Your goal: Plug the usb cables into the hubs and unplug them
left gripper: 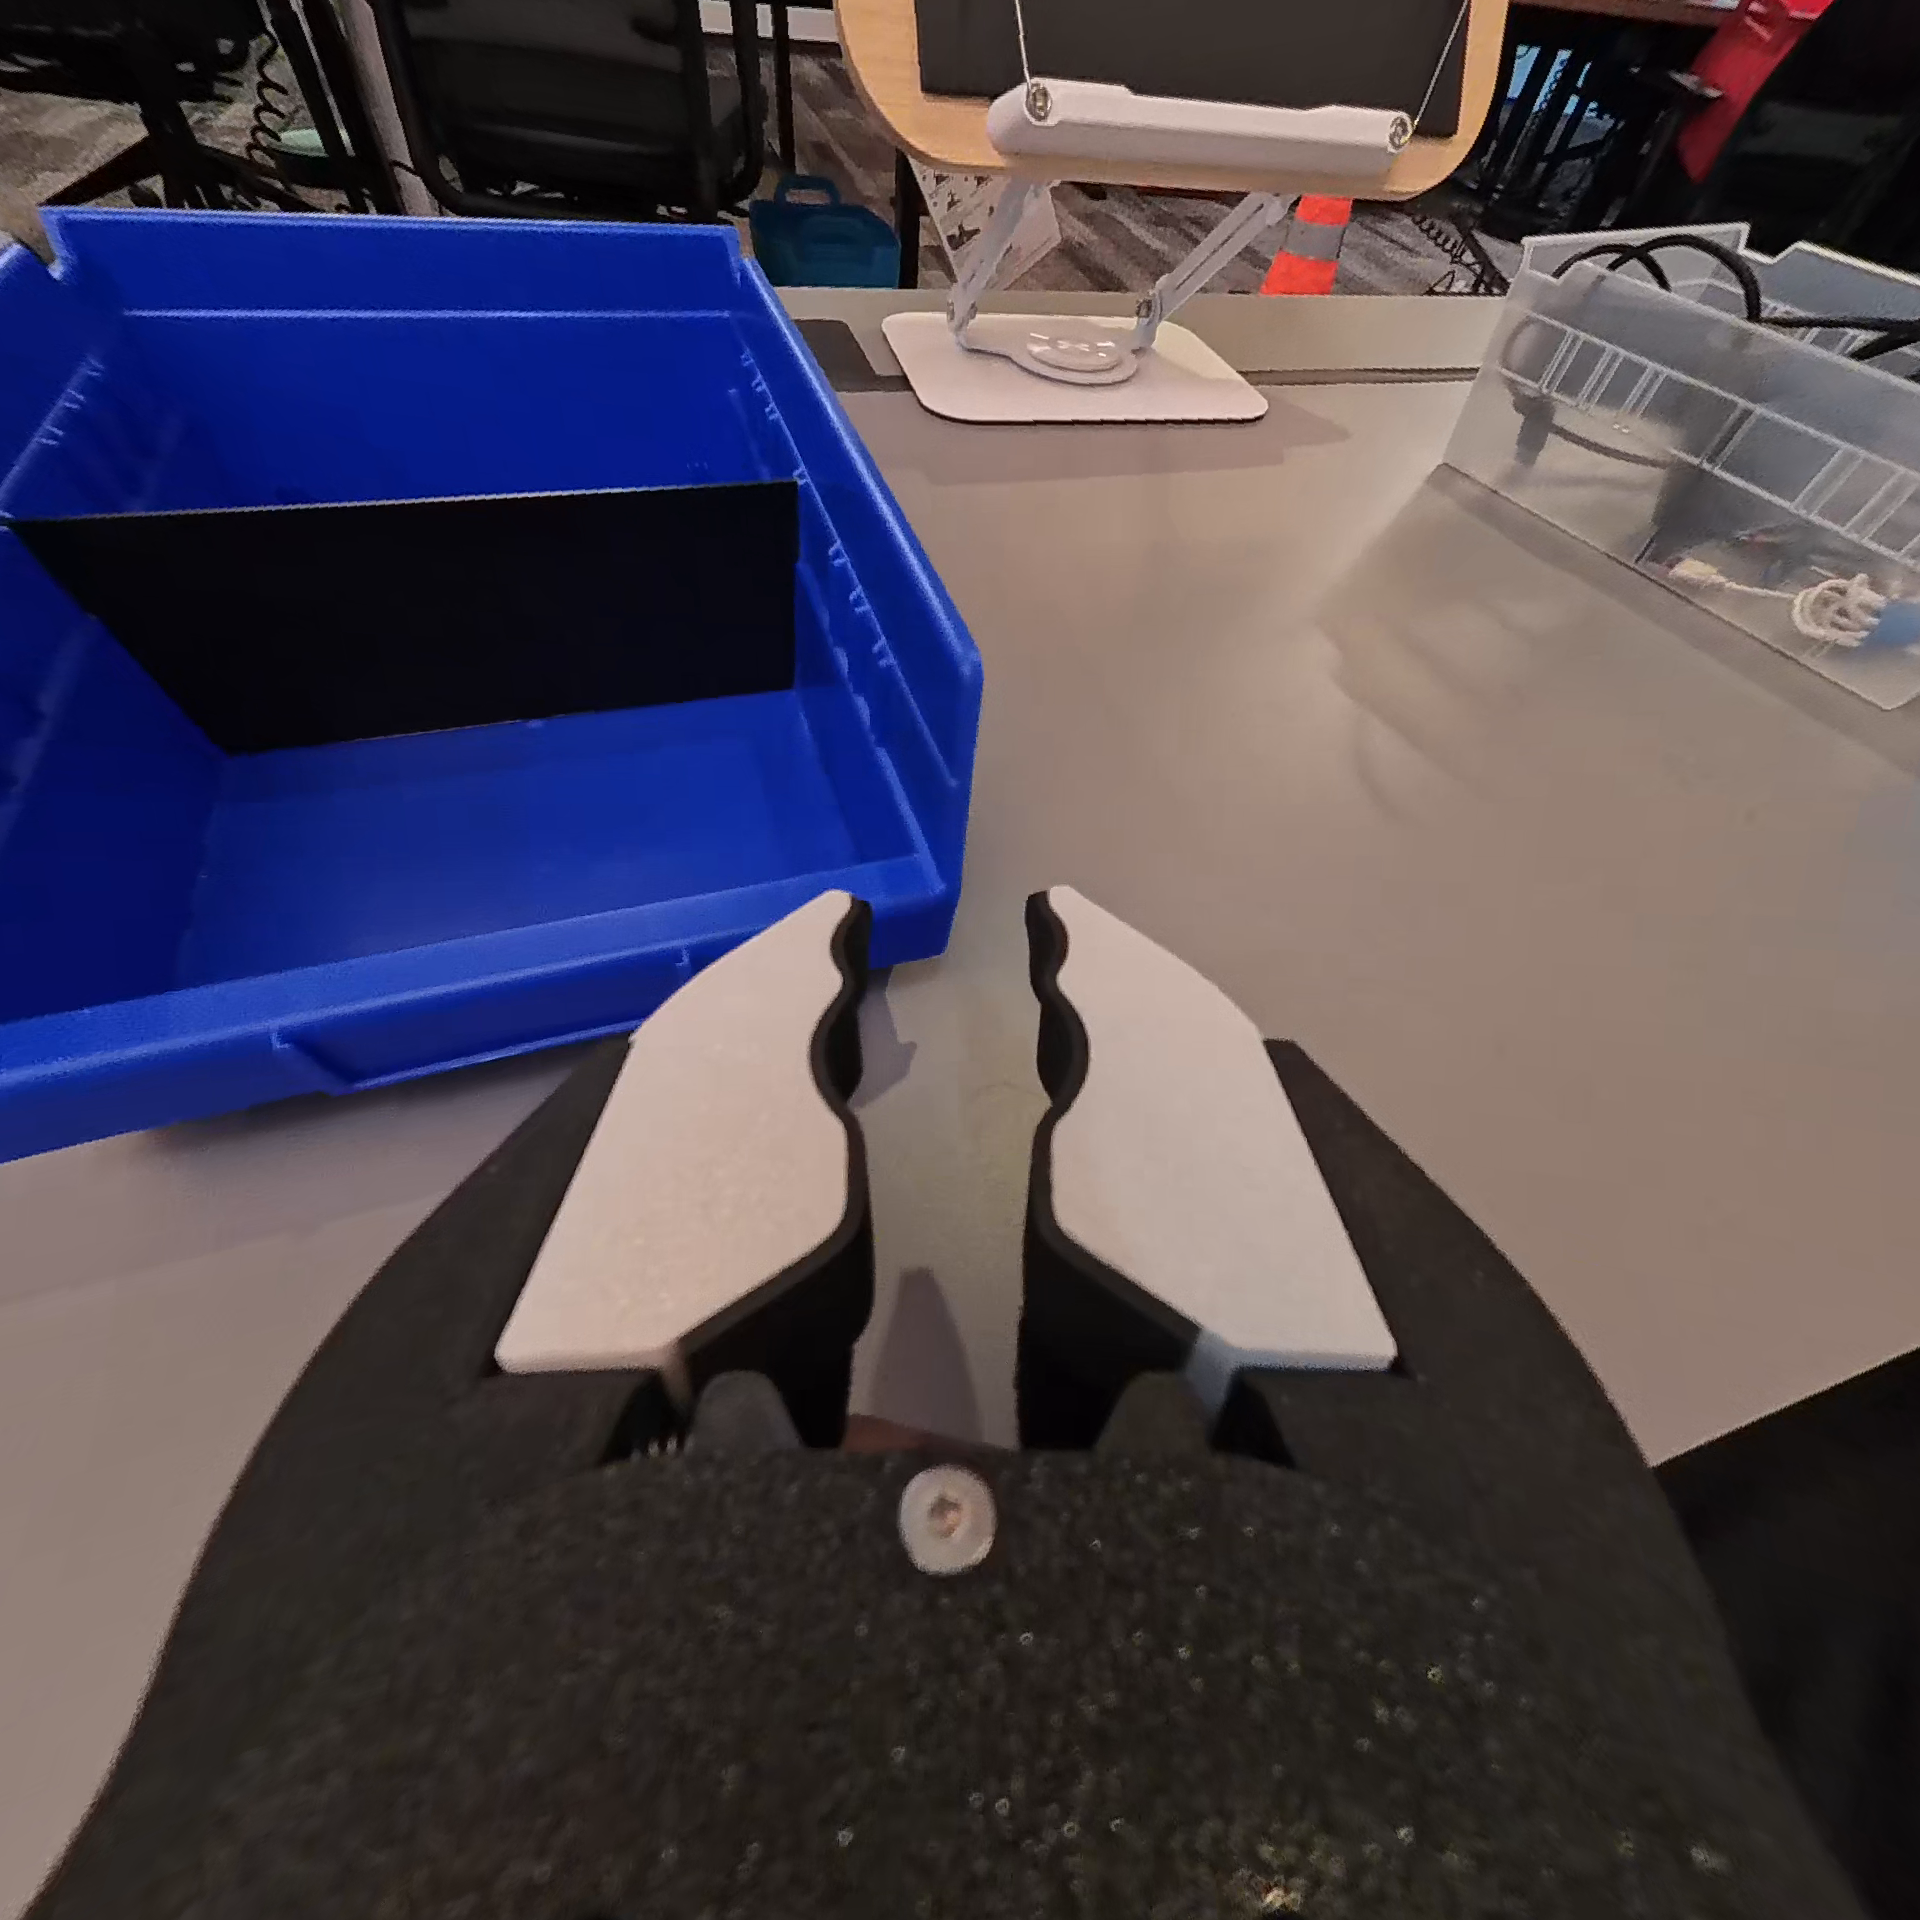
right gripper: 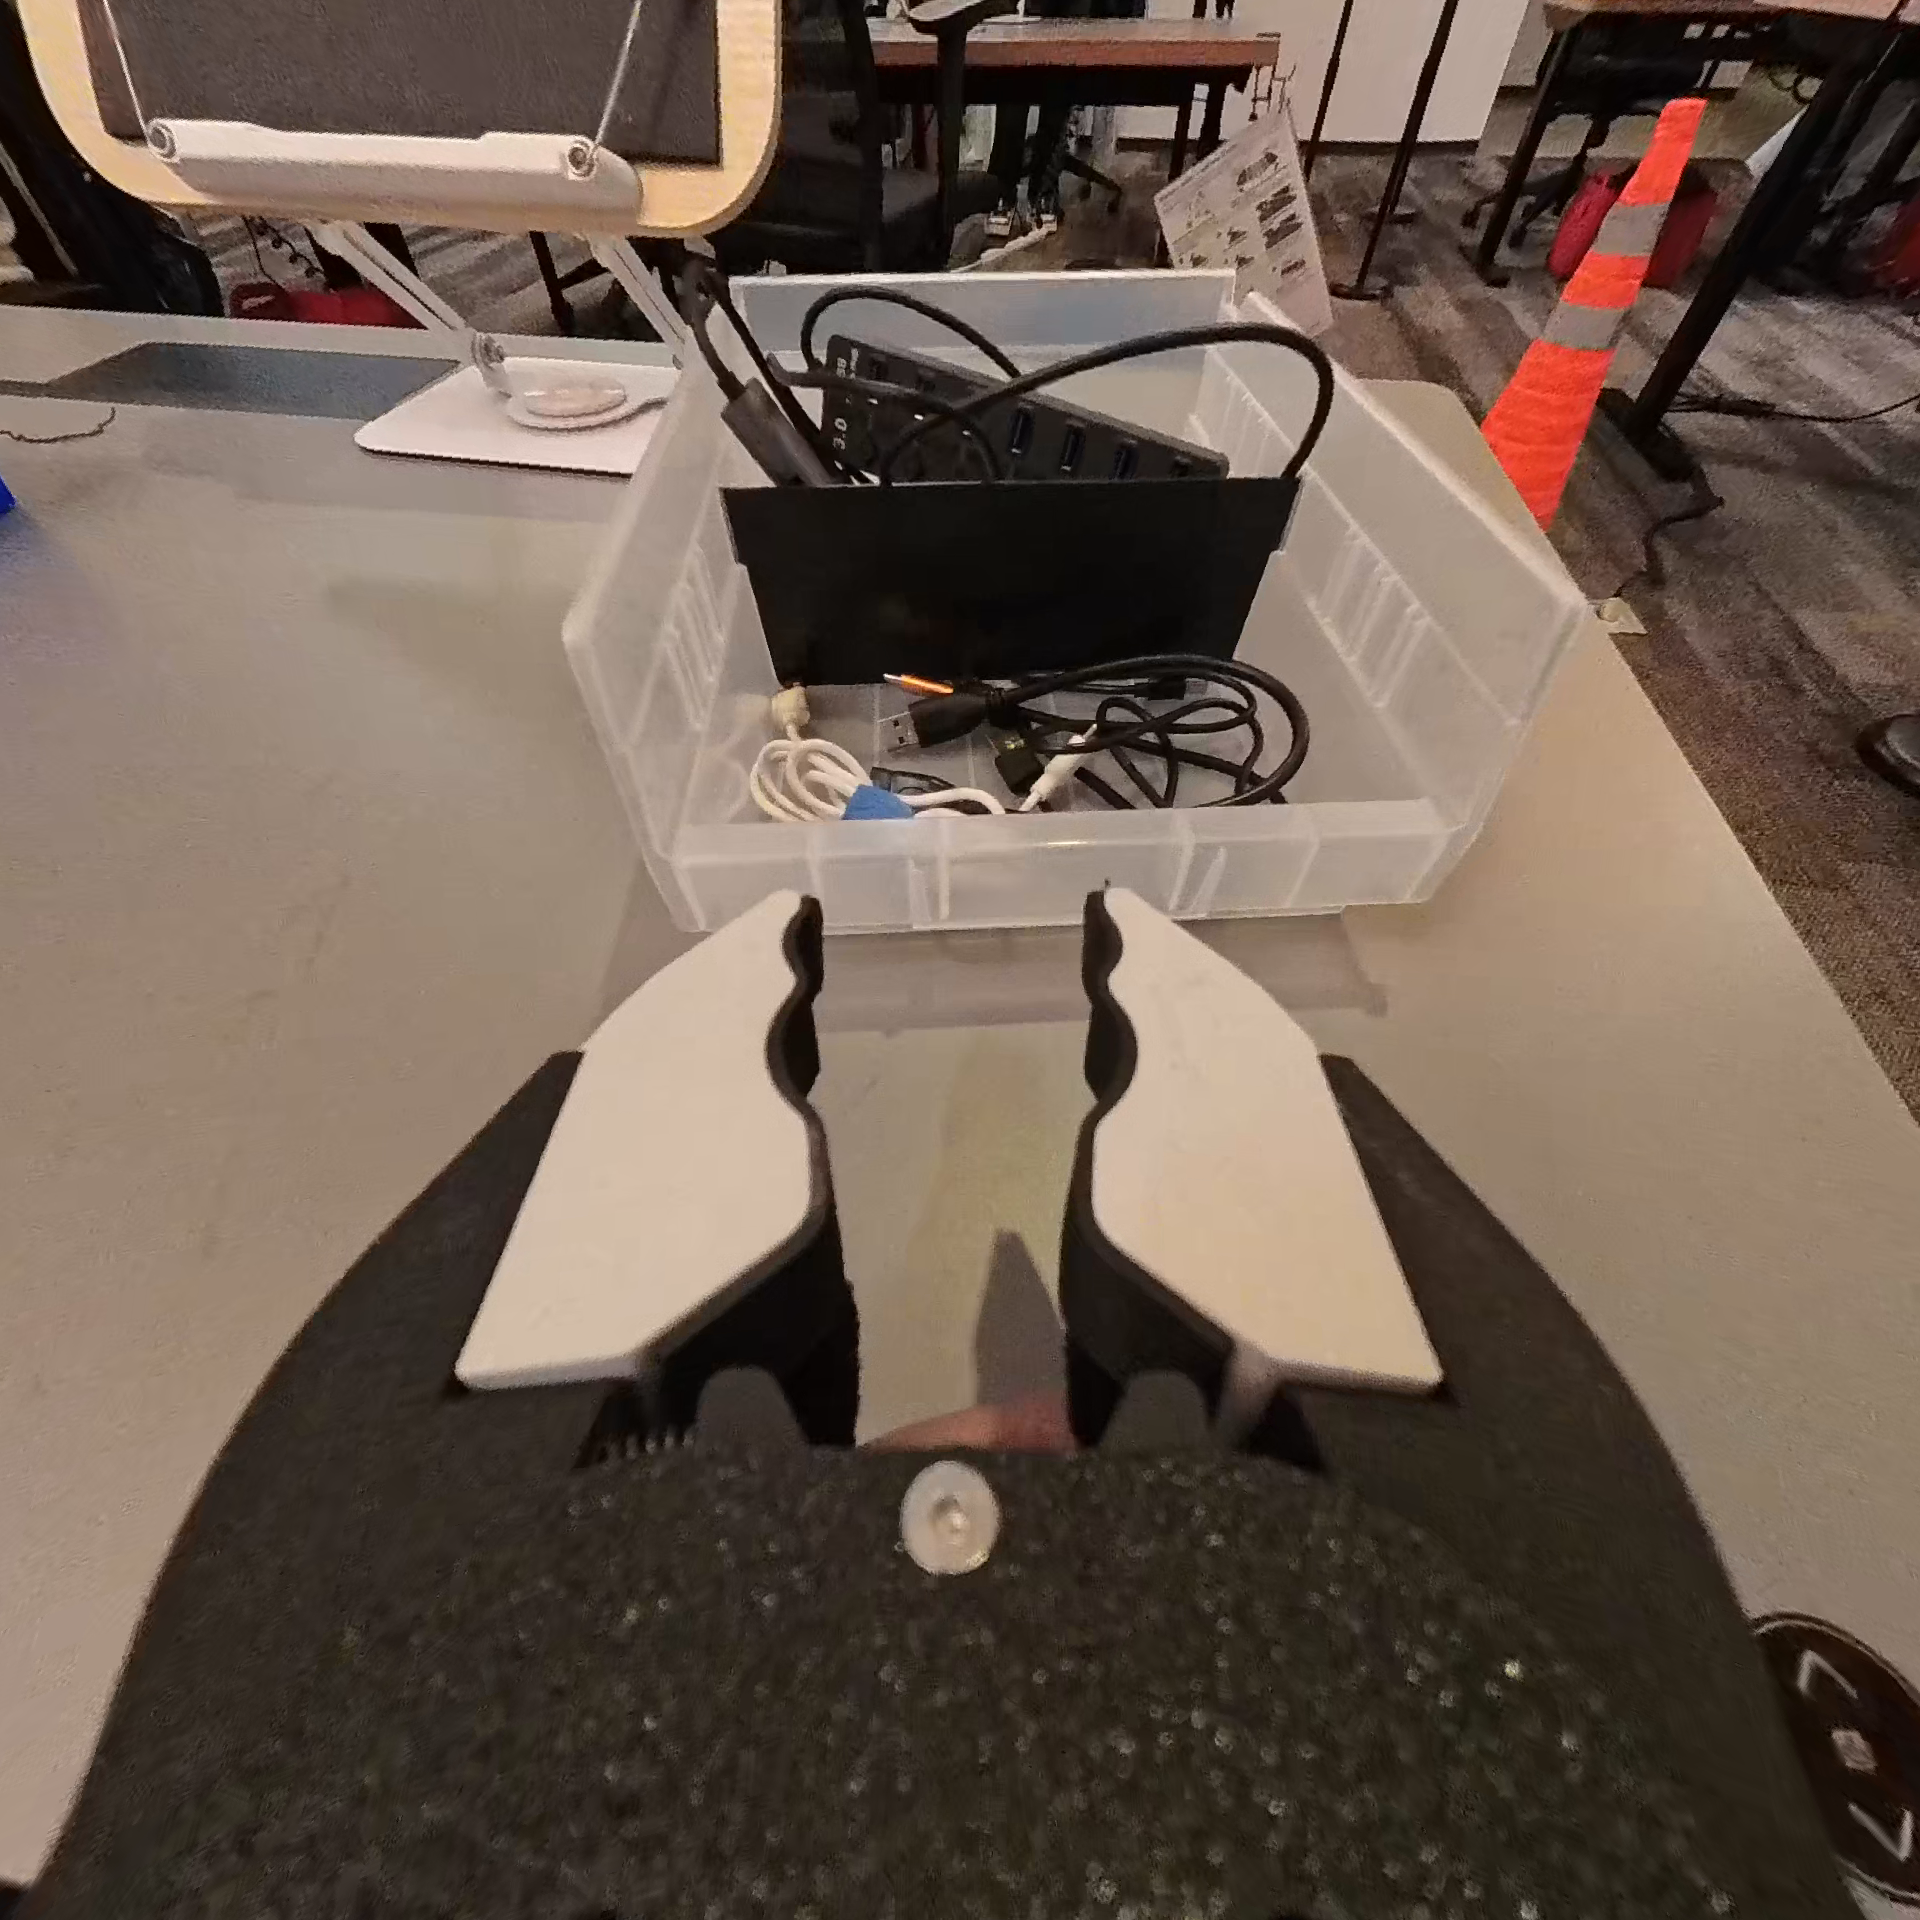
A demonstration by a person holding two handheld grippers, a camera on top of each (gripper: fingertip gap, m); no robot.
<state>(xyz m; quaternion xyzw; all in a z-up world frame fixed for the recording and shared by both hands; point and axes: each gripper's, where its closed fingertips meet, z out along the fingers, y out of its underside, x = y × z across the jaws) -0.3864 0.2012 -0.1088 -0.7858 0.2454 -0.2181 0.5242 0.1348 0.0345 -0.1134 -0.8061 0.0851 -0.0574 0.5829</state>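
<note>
A clear plastic bin stands on the grey table just ahead of my right gripper, which is open and empty. A black divider splits the bin. Behind the divider a black USB hub leans among black cables. In front of it lie a black USB cable and a coiled white cable. My left gripper is open and empty, by the near right corner of an empty blue bin. The clear bin also shows in the left wrist view, far right.
A white tablet stand with a wood-framed holder stands at the table's back; it also shows in the right wrist view. An orange cone stands on the floor beyond the right table edge. Bare table lies between the two bins.
</note>
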